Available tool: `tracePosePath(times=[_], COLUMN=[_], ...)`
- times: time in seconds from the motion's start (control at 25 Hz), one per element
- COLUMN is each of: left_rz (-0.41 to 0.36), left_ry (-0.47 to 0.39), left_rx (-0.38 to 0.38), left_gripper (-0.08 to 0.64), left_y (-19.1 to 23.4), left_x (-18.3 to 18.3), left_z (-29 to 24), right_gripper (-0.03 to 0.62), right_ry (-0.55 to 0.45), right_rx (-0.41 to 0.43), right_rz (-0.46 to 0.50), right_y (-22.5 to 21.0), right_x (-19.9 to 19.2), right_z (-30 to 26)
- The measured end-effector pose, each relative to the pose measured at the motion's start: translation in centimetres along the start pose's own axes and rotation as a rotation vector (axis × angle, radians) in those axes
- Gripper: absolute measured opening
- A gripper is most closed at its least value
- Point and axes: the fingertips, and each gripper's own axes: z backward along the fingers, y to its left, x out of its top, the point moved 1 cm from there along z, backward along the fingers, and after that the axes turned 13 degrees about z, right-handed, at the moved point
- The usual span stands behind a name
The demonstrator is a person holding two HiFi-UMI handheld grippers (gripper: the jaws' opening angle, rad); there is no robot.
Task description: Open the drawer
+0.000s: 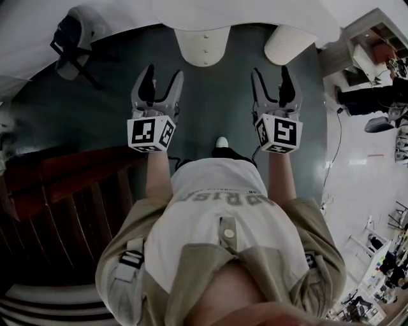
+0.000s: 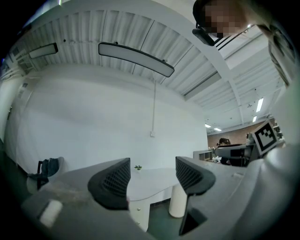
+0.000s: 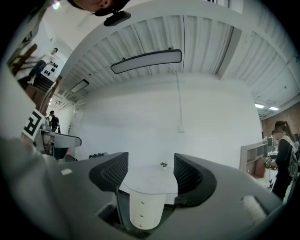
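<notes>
Dark teal floor (image 1: 217,108) fills the middle of my head view, with a white counter (image 1: 191,16) along its far edge. Under that counter stands a pale, rounded drawer unit (image 1: 203,46) with three small knobs in a column down its front. Every front looks flush and shut as far as I can see. It sits straight ahead, beyond the gap between my two tools. A round white leg (image 1: 288,43) stands just to its right.

I have the left gripper (image 1: 162,79) and the right gripper (image 1: 271,76) side by side above the floor, both well short of the drawer unit and touching nothing. In the left gripper view its fingers (image 2: 112,183) are spread apart with only open air between them. The drawer unit shows low in that gap, and a small plant (image 2: 138,167) sits on the counter top. The right gripper view reads much the same: fingers (image 3: 192,176) spread, nothing pinched, the drawer unit framed squarely between them.

A long pendant lamp (image 3: 146,61) hangs over the counter. Off to my left a dark chair (image 1: 70,38) stands near the counter's end, and a dark wooden railing (image 1: 64,204) runs across the lower left of the head view. At the far right of the right gripper view a person (image 3: 283,154) stands beside some shelving.
</notes>
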Motion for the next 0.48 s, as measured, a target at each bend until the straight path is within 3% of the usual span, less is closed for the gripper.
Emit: tracePosePath(times=[0.24,0.48], left_rz=[-0.012,-0.021], left_ry=[0.013,0.056], left_rx=[0.045,0.088], left_gripper=[0.308,0.308], left_y=[-2.7,-3.2], left_x=[-1.3,-3.2], left_z=[-4.9,-6.8], right_gripper=[0.307,0.307], right_ry=[-0.007,0.016], right_rx=[0.051,0.096], right_rz=[-0.014,-0.046], right_y=[-5.0,-6.2], right_x=[-1.7,-4.4], right_z=[-3.5,-5.9])
